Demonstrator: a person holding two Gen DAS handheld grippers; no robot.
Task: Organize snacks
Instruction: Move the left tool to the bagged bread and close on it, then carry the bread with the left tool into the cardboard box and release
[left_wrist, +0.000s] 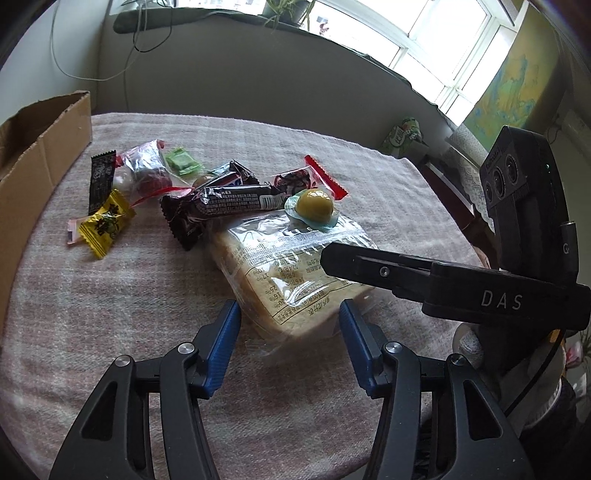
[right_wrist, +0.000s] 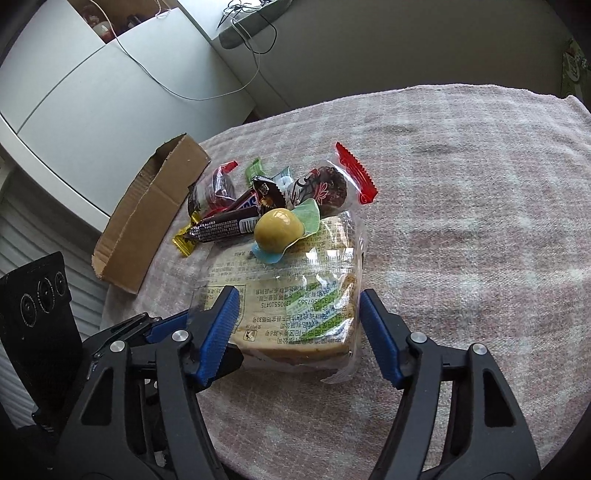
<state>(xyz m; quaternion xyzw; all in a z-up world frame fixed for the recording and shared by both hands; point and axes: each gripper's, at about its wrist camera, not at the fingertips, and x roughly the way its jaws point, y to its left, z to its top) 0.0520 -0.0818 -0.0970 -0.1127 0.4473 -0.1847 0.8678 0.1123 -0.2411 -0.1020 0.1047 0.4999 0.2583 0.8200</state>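
A table under a pinkish woven cloth (left_wrist: 110, 295) fills both views, with a grey wall (left_wrist: 258, 85) and bright windows (left_wrist: 424, 33) beyond the left gripper, and white cabinets (right_wrist: 92, 92) up and to the left of the right gripper. An open cardboard box (right_wrist: 147, 229) lies far to the left of both grippers. The wrapped bread (left_wrist: 284, 280) lies directly ahead of both, its near corner reaching in between each pair of blue pads. A heap of small snacks sits beyond it: a dark chocolate bar (left_wrist: 225, 201), a yellow candy (left_wrist: 105, 223), and a round yellow sweet (left_wrist: 314, 206) resting on the bread's far end. The left gripper (left_wrist: 290, 319) tilts downward, jaws about half open around the bread; whether its pads press the wrapper cannot be told. The right gripper (right_wrist: 299, 306) also tilts down, half open astride the bread, its left pad (right_wrist: 221, 325) at the wrapper, contact unclear. In the left wrist view it crosses in from the right, just above the bread
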